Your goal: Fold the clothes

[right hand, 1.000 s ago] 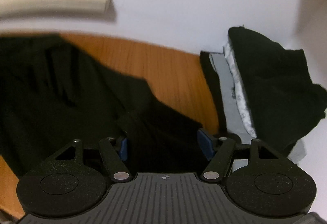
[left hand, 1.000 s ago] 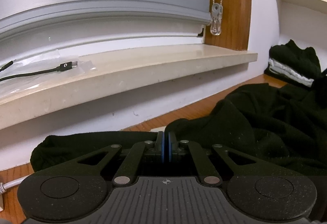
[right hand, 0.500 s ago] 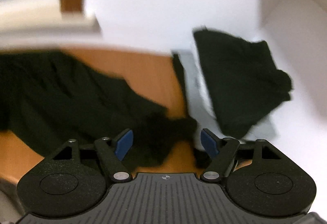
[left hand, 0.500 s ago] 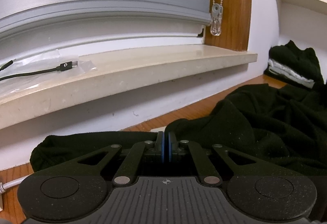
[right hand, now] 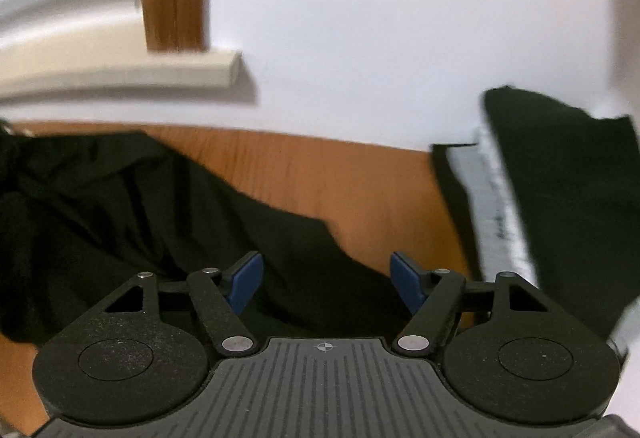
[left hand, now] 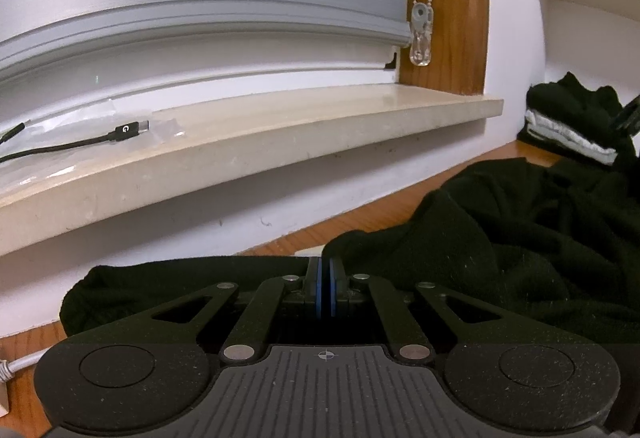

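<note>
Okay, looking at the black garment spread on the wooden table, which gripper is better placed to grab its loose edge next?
Right. The right gripper is open above the black garment, its edge lying between the pads untouched. The left gripper is shut at the other end, seemingly pinning fabric.

The wooden table (right hand: 360, 178) has a bare strip between the crumpled black garment (right hand: 120, 222) and the stack of folded clothes (right hand: 560, 198), wide enough for a gripper to pass. The wall (right hand: 380, 18) closes off the far side. The window sill (left hand: 280, 142) sticks out over the table's back edge, with a cable (left hand: 100, 140) lying on it.
</note>
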A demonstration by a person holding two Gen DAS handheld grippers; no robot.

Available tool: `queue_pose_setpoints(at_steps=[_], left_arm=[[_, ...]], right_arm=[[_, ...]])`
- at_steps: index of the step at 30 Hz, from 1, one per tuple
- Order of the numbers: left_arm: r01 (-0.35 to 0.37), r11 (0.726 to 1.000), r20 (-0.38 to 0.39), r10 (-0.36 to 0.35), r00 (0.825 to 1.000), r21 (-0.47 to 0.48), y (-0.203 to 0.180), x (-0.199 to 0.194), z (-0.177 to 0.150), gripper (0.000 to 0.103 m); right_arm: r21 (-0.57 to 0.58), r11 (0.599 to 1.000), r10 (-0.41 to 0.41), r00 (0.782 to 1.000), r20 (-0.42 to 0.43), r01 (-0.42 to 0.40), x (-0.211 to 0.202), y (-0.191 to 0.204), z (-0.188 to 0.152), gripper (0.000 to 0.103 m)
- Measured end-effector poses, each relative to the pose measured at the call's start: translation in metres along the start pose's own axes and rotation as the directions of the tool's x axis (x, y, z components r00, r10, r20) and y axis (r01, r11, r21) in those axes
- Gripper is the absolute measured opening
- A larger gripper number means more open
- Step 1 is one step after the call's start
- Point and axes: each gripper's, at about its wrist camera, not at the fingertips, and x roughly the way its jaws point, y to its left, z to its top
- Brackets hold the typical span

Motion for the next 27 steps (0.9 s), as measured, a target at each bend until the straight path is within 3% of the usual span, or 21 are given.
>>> queue_pose_setpoints(at_steps=[9, 10, 11, 13, 15, 17, 19, 20, 22, 24, 25, 26, 27], left_arm=[[-0.025, 1.0, 0.032, 0.025, 0.999, 0.014, -0.006, -0.006, 0.004, 0.003], [-0.031, 0.999, 0.043, 0.03, 0.999, 0.023, -0.008, -0.009, 0.005, 0.003], [-0.039, 0.999, 0.056, 0.037, 0.998, 0.026, -0.01, -0.013, 0.008, 0.003], [-0.048, 0.999, 0.07, 0.047, 0.996, 0.018, -0.013, -0.019, 0.016, 0.002], [-0.045, 0.999, 0.071, 0.044, 0.996, 0.017, -0.016, -0.024, 0.025, 0.002], [-0.055, 0.998, 0.074, 0.053, 0.996, 0.03, -0.017, -0.03, 0.036, 0.002], [-0.055, 0.998, 0.097, 0.052, 0.994, 0.027, -0.016, -0.042, 0.052, 0.002], [-0.066, 0.997, 0.119, 0.063, 0.991, 0.027, -0.017, -0.048, 0.062, 0.002], [-0.093, 0.995, 0.165, 0.088, 0.982, 0.025, -0.019, -0.061, 0.081, 0.002], [-0.05, 0.999, 0.111, 0.048, 0.993, 0.017, -0.02, -0.057, 0.092, 0.002], [-0.027, 1.0, 0.081, 0.026, 0.996, 0.012, -0.02, -0.054, 0.097, 0.006], [-0.018, 1.0, 0.047, 0.017, 0.999, 0.02, -0.023, -0.049, 0.096, 0.009], [-0.032, 0.999, 0.014, 0.032, 0.999, 0.035, -0.026, -0.043, 0.091, 0.02]], right_arm=[[-0.017, 0.999, 0.043, 0.987, -0.152, -0.046, 0.082, 0.009, -0.007, 0.068], [-0.018, 0.999, 0.043, 0.989, -0.141, -0.046, 0.082, 0.009, -0.008, 0.056], [-0.019, 0.999, 0.043, 0.99, -0.131, -0.046, 0.082, 0.009, -0.009, 0.03], [-0.024, 0.999, 0.042, 0.993, -0.108, -0.045, 0.082, 0.009, -0.011, 0.004], [-0.042, 0.999, -0.027, 0.999, -0.016, 0.027, 0.068, 0.009, 0.0, 0.004], [-0.028, 0.995, -0.092, 0.992, 0.086, 0.094, 0.052, 0.005, 0.015, 0.003], [0.01, 0.982, -0.184, 0.956, 0.228, 0.187, 0.025, 0.0, 0.037, 0.003], [0.028, 0.971, -0.234, 0.923, 0.306, 0.237, 0.011, 0.0, 0.047, 0.003], [0.077, 0.941, -0.328, 0.829, 0.452, 0.33, -0.017, 0.001, 0.066, 0.003], [0.144, 0.904, -0.409, 0.717, 0.564, 0.402, -0.039, 0.002, 0.081, 0.004], [0.18, 0.903, -0.42, 0.712, 0.562, 0.39, -0.042, -0.002, 0.086, 0.005], [0.196, 0.918, -0.395, 0.76, 0.515, 0.344, -0.036, -0.008, 0.091, 0.009], [0.189, 0.93, -0.366, 0.807, 0.463, 0.314, -0.027, -0.012, 0.091, 0.01]])
